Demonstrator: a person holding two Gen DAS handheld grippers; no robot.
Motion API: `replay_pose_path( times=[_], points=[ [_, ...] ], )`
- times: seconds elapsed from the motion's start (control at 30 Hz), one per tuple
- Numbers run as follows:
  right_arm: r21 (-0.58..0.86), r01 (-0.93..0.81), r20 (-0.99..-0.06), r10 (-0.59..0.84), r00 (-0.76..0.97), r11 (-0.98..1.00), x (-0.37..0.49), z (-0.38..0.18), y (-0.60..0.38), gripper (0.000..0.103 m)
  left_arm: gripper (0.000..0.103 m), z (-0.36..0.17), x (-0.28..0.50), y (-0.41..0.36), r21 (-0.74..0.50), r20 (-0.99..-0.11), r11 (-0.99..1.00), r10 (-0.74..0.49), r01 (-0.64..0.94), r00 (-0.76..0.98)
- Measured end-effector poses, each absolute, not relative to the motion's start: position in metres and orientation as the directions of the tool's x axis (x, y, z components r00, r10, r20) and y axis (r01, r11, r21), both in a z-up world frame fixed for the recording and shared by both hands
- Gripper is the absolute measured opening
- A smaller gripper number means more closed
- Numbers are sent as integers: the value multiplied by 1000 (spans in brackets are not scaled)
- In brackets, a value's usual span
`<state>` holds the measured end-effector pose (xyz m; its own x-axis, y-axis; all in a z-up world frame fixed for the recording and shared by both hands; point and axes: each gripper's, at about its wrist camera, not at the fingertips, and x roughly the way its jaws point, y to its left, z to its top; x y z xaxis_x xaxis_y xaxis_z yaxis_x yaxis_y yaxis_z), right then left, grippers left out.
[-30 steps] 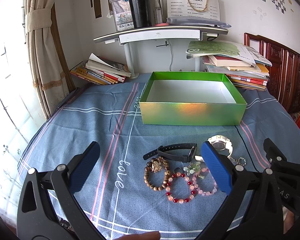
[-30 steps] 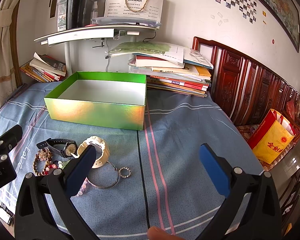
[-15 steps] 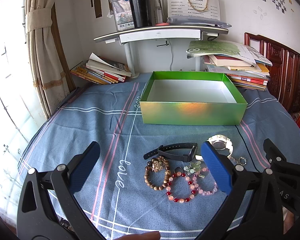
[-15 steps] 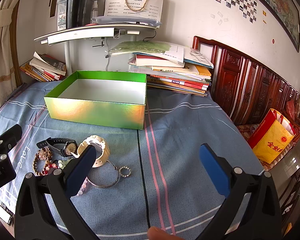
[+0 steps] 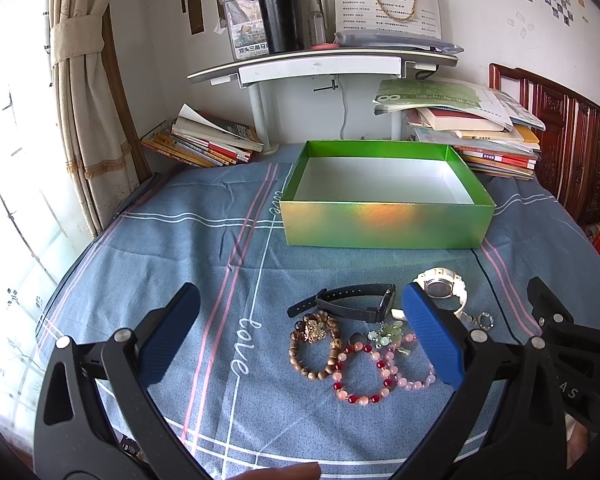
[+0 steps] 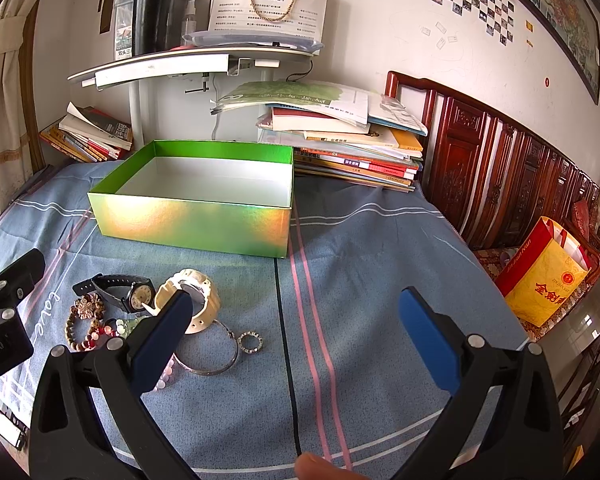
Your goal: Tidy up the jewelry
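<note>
**Jewelry still unsorted, box still empty**

Left wrist view: The left tongs [image 5: 300, 330] are held wide apart above the cloth, with nothing between the blue pads. The green box [image 5: 384, 224] is seen open, and its white floor is bare, so no piece has yet been put away; the whole task is judged to remain. The jewelry is gathered in a loose cluster on the blue cloth [image 5: 160, 248] in front of the box: a black watch [image 5: 352, 304], a brown bead bracelet [image 5: 314, 344], a red bead bracelet [image 5: 360, 376], a pink bead bracelet [image 5: 410, 368] partly hidden by the right pad, and a cream watch [image 5: 442, 286]. The word "love" is stitched in white on the cloth. A QR code is printed on the white paper bag [image 5: 388, 0] on the shelf; its small lines of text cannot be read.

Right wrist view: The right tongs [image 6: 294, 328] are likewise spread open and empty, hovering over bare cloth to the right of the cluster. Just beside the left pad, a silver bangle [image 6: 212, 356] and a small ring [image 6: 251, 342] are seen, the cream watch lying behind them. At the far right a yellow and red bag [image 6: 548, 276] carries red Chinese characters and "JINJIANNAN" along its edge, as far as can be made out.
</note>
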<state>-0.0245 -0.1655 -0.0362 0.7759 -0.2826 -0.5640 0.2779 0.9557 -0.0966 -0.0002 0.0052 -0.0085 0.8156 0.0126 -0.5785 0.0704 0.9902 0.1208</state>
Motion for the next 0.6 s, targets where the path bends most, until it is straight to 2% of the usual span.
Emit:
replay_pose_path(
  times=[0.6],
  points=[
    [-96,278,-565,-282,775,956,-25,-37,-165,101,100,-9,-1,6,122,-580,990,13,71,814]
  ],
)
